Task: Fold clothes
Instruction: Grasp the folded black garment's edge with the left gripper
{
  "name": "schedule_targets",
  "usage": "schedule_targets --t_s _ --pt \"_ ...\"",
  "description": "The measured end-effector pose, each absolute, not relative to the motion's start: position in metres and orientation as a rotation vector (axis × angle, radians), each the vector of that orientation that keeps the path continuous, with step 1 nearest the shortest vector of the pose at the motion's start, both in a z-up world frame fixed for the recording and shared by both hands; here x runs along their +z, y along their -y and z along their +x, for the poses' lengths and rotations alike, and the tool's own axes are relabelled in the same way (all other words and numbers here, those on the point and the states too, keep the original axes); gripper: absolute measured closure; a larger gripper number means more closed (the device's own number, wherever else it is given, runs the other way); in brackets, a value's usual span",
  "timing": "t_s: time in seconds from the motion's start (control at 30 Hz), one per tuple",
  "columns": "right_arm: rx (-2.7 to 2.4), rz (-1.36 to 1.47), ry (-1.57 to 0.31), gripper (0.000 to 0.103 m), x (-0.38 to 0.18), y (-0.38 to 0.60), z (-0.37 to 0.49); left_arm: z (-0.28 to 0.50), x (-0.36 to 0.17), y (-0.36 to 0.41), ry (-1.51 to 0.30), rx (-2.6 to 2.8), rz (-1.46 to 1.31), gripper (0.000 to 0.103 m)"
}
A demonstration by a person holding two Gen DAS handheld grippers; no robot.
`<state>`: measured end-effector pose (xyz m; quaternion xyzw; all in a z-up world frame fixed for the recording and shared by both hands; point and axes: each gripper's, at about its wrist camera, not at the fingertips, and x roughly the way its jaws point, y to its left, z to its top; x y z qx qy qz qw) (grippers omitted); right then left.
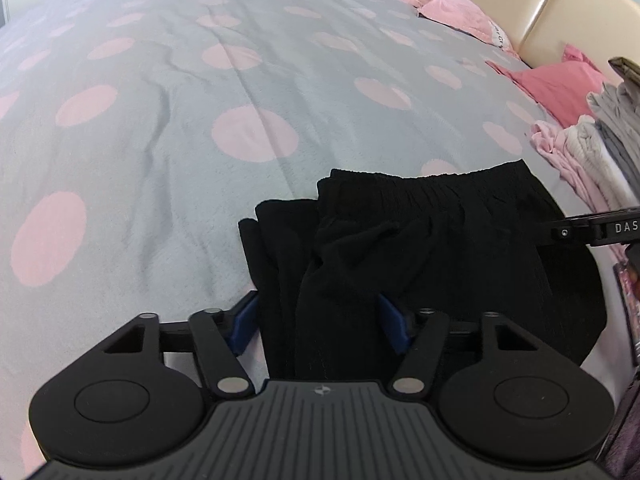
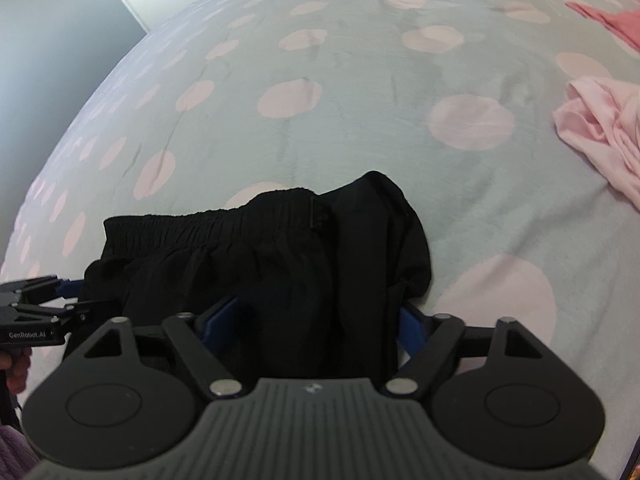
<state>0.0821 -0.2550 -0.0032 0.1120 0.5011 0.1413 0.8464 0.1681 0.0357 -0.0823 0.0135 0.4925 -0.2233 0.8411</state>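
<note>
Black folded trousers [image 1: 420,248] lay on the spotted bed [image 1: 200,120]. Left hand-held gripper [image 1: 320,320] and right hand-held gripper [image 2: 312,320] each straddled the fabric; whether the pads pressed it could not be determined.

Left gripper [image 1: 318,322] points steeply down, blue pads [image 1: 243,326] spread apart with folded black fabric between them; whether the pads press it cannot be told. Right gripper [image 2: 312,326] is angled down likewise, jaws wide, blue pads [image 2: 218,320] either side of dark cloth, grip unclear. Part of a hand [image 2: 14,368] shows at the left edge of the right wrist view, behind the left gripper.
</note>
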Motion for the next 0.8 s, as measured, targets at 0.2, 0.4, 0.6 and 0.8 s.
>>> schedule_targets --t_s 0.2,0.4,0.6,0.8 --pt "0.318 0.236 -1.059 0.071 -0.001 0.249 0.084 0.168 -0.078 -0.032 -1.03 -0.483 0.04 0.078" --pt "0.328 0.257 -1.041 0.089 0.013 0.251 0.08 0.171 -0.067 -0.03 -1.022 -0.5 0.008 0.096" --pt "0.342 0.246 -0.992 0.091 0.034 0.25 0.067 0.165 -0.045 -0.027 -0.967 -0.516 0.0 0.097" --pt "0.356 0.248 -0.921 0.091 0.063 0.248 0.053 0.155 -0.014 -0.028 -0.897 -0.513 -0.017 0.097"
